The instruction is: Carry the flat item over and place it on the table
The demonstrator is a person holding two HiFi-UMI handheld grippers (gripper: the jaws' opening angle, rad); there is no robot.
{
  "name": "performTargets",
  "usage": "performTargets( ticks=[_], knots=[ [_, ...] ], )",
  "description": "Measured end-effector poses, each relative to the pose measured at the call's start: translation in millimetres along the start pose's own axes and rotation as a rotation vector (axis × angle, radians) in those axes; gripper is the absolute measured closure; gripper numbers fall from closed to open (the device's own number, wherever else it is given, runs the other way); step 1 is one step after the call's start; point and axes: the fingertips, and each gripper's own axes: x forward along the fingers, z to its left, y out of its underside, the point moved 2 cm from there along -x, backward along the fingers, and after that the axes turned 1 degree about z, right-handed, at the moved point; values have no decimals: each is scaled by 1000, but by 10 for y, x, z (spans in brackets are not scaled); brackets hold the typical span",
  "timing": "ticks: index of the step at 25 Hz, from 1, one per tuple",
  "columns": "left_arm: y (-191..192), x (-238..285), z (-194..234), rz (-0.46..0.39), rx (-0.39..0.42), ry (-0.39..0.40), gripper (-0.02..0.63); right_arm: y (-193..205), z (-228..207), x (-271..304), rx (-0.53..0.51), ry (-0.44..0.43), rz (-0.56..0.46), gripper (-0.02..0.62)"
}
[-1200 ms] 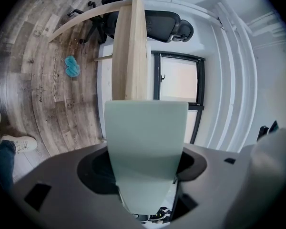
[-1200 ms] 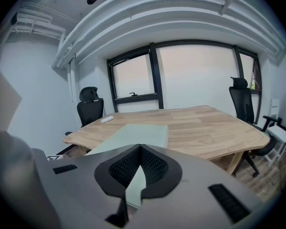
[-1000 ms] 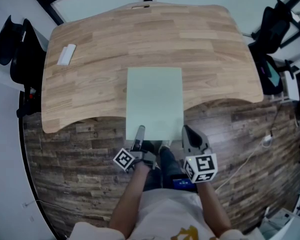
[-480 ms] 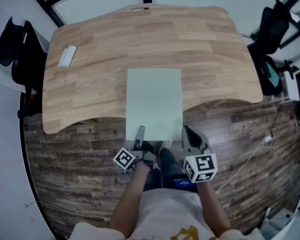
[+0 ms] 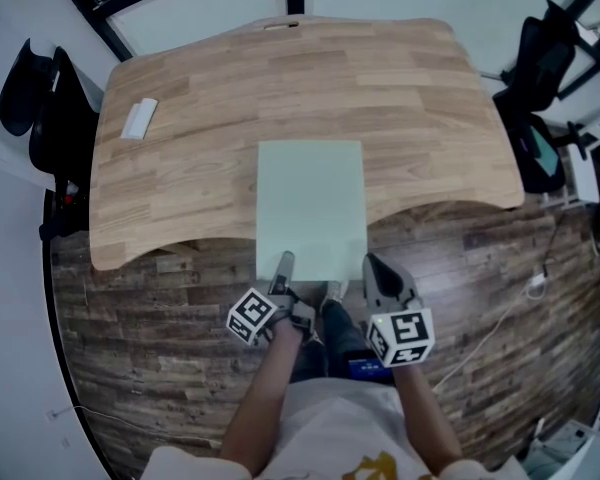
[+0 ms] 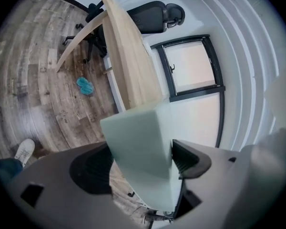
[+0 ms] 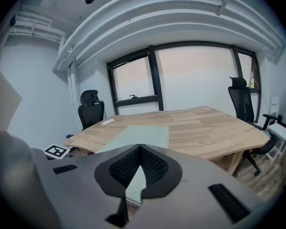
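A pale green flat foam sheet [image 5: 310, 203] lies on the wooden table [image 5: 230, 88], with its near edge sticking out over the floor towards me. My left gripper [image 5: 283, 266] is at the sheet's near left corner. Its jaws are opening, and the sheet [image 6: 138, 142] stands loosely between them. My right gripper [image 5: 375, 268] is at the near right corner. In the right gripper view its pads are closed on the thin edge of the sheet [image 7: 140, 135].
A small white object [image 5: 138, 119] lies at the table's far left. Black office chairs stand to the left [image 5: 35, 98] and to the right [image 5: 550, 58] of the table. A cable [image 5: 500, 313] runs over the wood floor at the right. My legs are below the grippers.
The left gripper's marker cube has tilted a little at the sheet's corner. The sheet and the right gripper have stayed where they were.
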Motion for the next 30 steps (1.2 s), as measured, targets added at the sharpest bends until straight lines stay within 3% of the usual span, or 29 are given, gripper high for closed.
performTargets(
  ticks=[5, 11, 20, 25, 30],
  knots=[
    [-29, -27, 24, 12, 49, -65, 217, 25, 31, -24, 3, -1, -4, 597],
    [-92, -64, 50, 11, 172, -167, 163, -8, 81, -48, 5, 0, -16, 597],
    [-137, -87, 51, 14, 246, -218, 137, -4, 144, -54, 4, -2, -15, 597],
    [-221, -110, 7, 12, 391, -277, 118, 2, 172, -35, 1, -2, -12, 597],
    [-237, -121, -7, 22, 434, -290, 118, -4, 214, -33, -2, -9, -10, 597]
  ],
)
